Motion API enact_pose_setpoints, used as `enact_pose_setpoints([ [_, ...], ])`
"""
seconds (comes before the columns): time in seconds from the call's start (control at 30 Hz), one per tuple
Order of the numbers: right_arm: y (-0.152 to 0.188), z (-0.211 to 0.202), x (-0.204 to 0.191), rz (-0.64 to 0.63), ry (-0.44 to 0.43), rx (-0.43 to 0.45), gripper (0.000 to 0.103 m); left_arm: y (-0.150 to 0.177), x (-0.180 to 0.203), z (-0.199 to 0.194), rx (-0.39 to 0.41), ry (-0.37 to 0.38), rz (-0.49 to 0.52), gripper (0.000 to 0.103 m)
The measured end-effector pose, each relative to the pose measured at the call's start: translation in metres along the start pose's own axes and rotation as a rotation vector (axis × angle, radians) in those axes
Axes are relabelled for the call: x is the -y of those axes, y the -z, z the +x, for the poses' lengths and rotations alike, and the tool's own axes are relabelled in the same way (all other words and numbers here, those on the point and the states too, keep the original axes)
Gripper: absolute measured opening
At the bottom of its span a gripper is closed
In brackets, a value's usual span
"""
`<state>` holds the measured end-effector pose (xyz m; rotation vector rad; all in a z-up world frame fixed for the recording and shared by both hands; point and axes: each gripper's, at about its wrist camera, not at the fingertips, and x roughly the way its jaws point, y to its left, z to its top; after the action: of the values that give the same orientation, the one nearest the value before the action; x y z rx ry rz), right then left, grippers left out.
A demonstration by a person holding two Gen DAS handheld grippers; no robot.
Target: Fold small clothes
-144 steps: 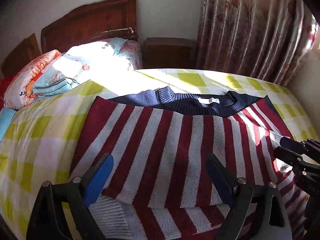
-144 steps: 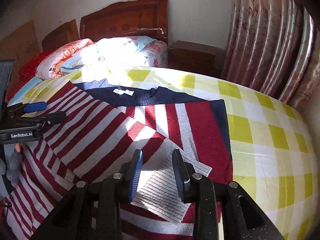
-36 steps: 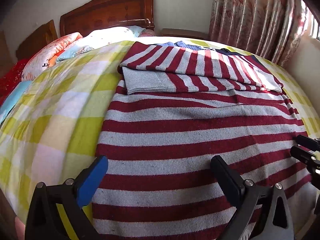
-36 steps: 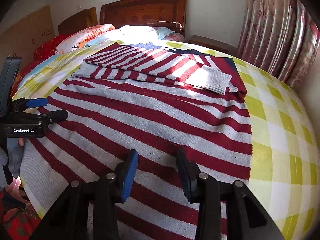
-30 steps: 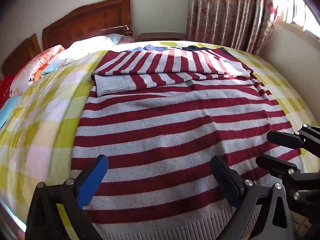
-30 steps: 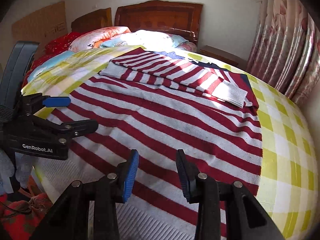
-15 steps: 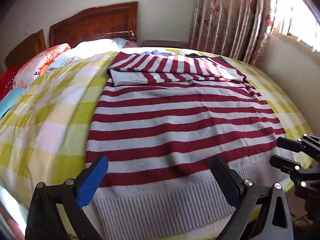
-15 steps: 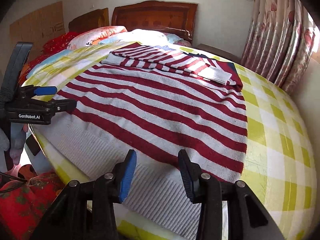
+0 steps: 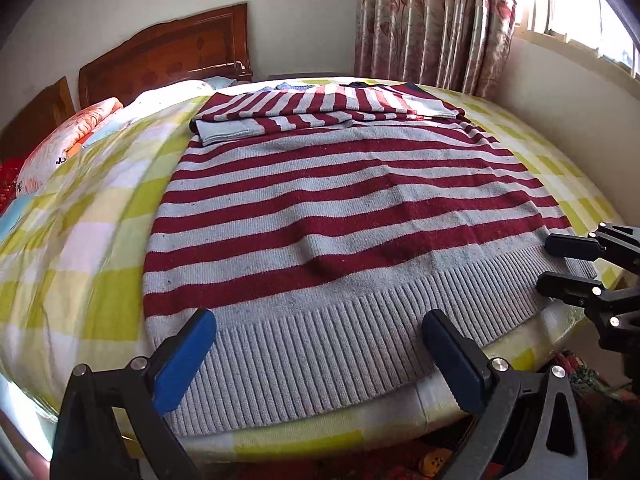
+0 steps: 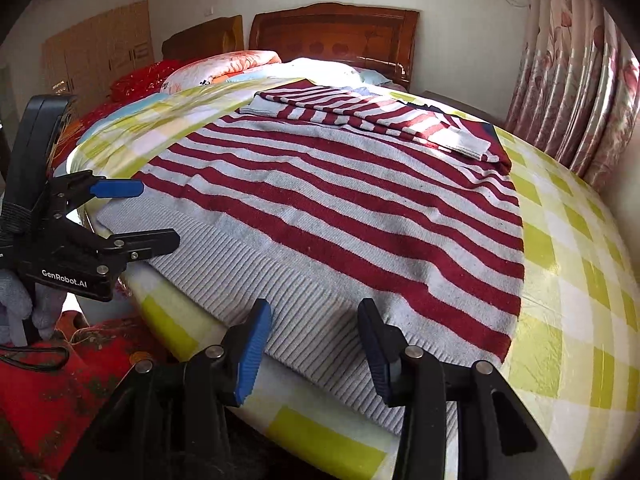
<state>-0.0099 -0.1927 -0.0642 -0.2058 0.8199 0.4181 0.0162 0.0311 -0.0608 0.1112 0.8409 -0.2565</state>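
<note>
Both tongs, left (image 9: 318, 356) & right (image 10: 316, 340), open, just widening, over sweater (image 9: 340, 200) hem.

"GenRobot.AI" on the left tongs (image 10: 156, 216)

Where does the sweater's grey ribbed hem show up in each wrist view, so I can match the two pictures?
Left wrist: the grey ribbed hem curves across the lower middle, lying at the bed's near edge between the open left gripper fingers.
Right wrist: the hem runs diagonally from middle left to bottom centre, passing between the open right gripper fingers.
Shared landmark: the wooden headboard, top of both.
</note>
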Motion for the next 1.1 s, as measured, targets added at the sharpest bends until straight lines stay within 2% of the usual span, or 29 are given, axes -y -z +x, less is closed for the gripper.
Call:
enact_pose_setpoints([
  [0.17,0.01,-0.007,0.006,0.004,0.012,0.006,0.043,0.001,-0.002,-0.001,0.001,-0.002,0.001,0.103],
  [0.23,0.001,-0.007,0.0,0.024,0.035,-0.011,0.042,0.001,-0.002,-0.001,0.002,-0.002,0.001,0.103],
  [0.37,-0.025,-0.009,-0.029,0.003,-0.015,0.049,0.042,0.001,-0.001,-0.001,0.001,-0.007,0.0,0.103],
  [0.43,-0.031,0.005,-0.046,-0.049,0.019,0.023,0.042,0.0,-0.001,-0.001,0.001,-0.007,0.001,0.103],
  [0.5,-0.028,0.025,-0.053,-0.08,0.038,-0.045,0.042,0.0,-0.002,0.0,0.001,-0.005,0.002,0.103],
  [0.53,-0.025,0.023,-0.051,-0.078,0.028,-0.012,0.043,0.0,-0.002,0.0,-0.001,-0.004,0.005,0.103],
  [0.63,-0.016,0.019,-0.027,-0.021,0.009,-0.028,0.046,0.0,-0.002,0.0,0.0,0.0,0.005,0.103],
  [0.7,-0.008,0.011,-0.01,0.014,0.039,-0.038,0.046,0.0,-0.002,0.001,0.0,0.0,0.005,0.103],
  [0.73,-0.002,0.006,-0.001,0.035,0.051,-0.04,0.045,0.0,-0.001,0.001,0.0,0.001,0.006,0.103],
  [0.8,0.008,-0.007,0.015,0.084,0.033,-0.018,0.033,0.0,-0.002,0.001,0.001,0.001,0.005,0.103],
  [0.83,0.012,-0.012,0.019,0.098,0.041,-0.01,0.036,0.0,-0.002,0.001,0.0,0.001,0.004,0.103],
  [0.87,0.015,-0.012,0.023,0.117,0.103,-0.046,0.036,-0.001,-0.001,0.0,-0.006,-0.003,0.0,0.103],
  [0.93,0.016,-0.02,0.029,0.159,0.076,-0.013,0.036,-0.005,0.006,-0.004,-0.012,-0.044,0.008,0.103],
  [0.97,0.014,-0.024,0.031,0.187,0.054,0.012,0.036,-0.006,0.013,-0.009,0.017,-0.053,0.041,0.103],
  [1.03,0.007,-0.033,0.033,0.202,0.036,0.066,0.036,-0.01,0.033,-0.017,0.046,-0.026,0.099,0.103],
  [1.1,0.001,-0.029,0.026,0.18,0.029,0.055,0.036,-0.014,0.051,-0.011,0.012,0.03,0.136,0.103],
])
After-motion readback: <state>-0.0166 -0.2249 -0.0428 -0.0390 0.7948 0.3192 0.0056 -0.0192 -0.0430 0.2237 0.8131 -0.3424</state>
